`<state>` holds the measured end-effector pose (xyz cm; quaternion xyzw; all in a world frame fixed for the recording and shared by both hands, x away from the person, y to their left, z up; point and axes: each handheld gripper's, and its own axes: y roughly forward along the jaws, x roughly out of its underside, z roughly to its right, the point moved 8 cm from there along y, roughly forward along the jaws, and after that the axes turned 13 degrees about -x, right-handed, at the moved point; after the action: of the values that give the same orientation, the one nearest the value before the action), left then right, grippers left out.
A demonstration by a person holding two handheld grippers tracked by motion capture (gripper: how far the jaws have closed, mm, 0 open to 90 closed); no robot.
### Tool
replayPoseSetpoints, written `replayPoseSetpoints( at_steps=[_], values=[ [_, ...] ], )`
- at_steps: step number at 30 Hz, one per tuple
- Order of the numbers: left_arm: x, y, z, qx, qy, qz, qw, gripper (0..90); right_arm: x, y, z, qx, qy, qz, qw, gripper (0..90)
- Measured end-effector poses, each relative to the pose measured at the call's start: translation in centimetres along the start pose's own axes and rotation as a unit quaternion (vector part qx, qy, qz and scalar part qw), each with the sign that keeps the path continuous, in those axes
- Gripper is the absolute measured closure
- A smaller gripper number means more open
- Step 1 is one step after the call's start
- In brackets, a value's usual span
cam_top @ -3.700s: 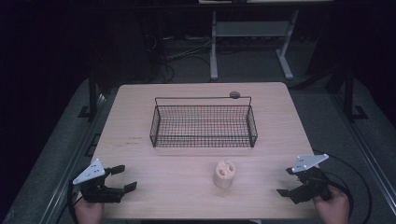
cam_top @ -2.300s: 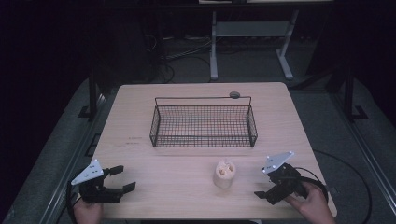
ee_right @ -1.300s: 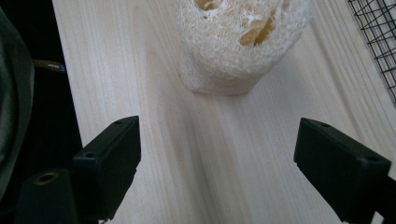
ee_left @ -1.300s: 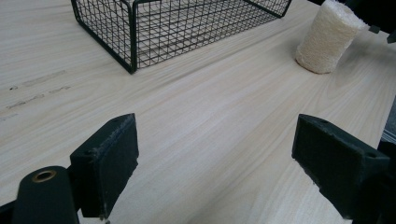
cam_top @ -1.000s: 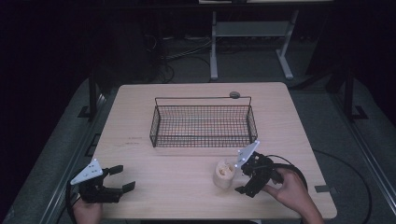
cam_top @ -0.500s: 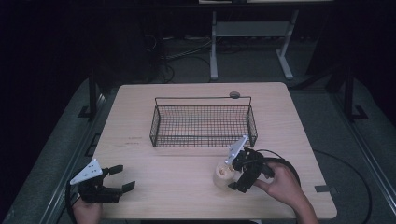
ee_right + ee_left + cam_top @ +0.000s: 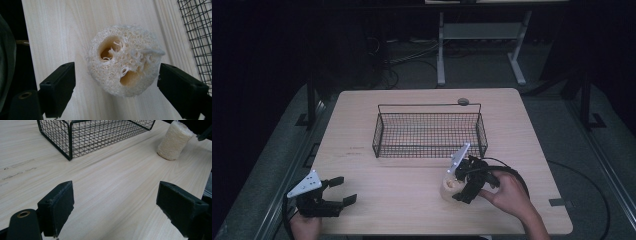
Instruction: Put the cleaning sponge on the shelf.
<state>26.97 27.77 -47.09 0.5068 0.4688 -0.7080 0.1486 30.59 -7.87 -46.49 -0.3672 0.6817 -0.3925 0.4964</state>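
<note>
The loofah piece (image 7: pixel 124 60) stands on end on the table (image 7: pixel 362 170), just in front of the wire basket (image 7: pixel 429 131); it looks light, springy and rough, best pinched across its round sides. The right gripper (image 7: pixel 117 87) hangs over it, jaws wide apart around it, nothing gripped. The left gripper (image 7: pixel 120 207) rests open and empty.

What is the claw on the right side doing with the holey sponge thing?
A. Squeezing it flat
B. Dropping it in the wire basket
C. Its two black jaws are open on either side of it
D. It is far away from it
C. In the right gripper view the jaws stand wide apart with the loofah sponge between them, gaps on both sides; the right gripper hovers over it on the table.
</note>
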Motion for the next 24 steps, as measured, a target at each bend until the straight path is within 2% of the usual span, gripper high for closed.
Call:
replayPoseSetpoints(
  at_steps=[7, 15, 19, 24],
  values=[
    [0.0, 0.0, 0.0, 0.0, 0.0, 0.0, 1.0, 13.4, -0.7, 0.4, 0.4, 0.0, -0.001, -0.009, 1.0, 16.6],
    [0.0, -0.1, -0.1, 0.0, -0.001, 0.001, 1.0, 13.4, -1.3, 0.7, 0.8, 0.004, -0.005, -0.017, 0.9998, 23.1],
    [-0.1, -0.1, -0.1, 0.0, -0.001, 0.002, 1.0, 13.4, -1.4, 0.7, 0.7, -0.001, -0.008, -0.018, 0.9998, 29.1],
    [-0.1, -0.1, 0.0, 0.0, 0.0, 0.001, 1.0, 13.4, -1.5, 0.6, 0.6, -0.005, -0.009, -0.015, 0.9998, 29.5]
  ],
)
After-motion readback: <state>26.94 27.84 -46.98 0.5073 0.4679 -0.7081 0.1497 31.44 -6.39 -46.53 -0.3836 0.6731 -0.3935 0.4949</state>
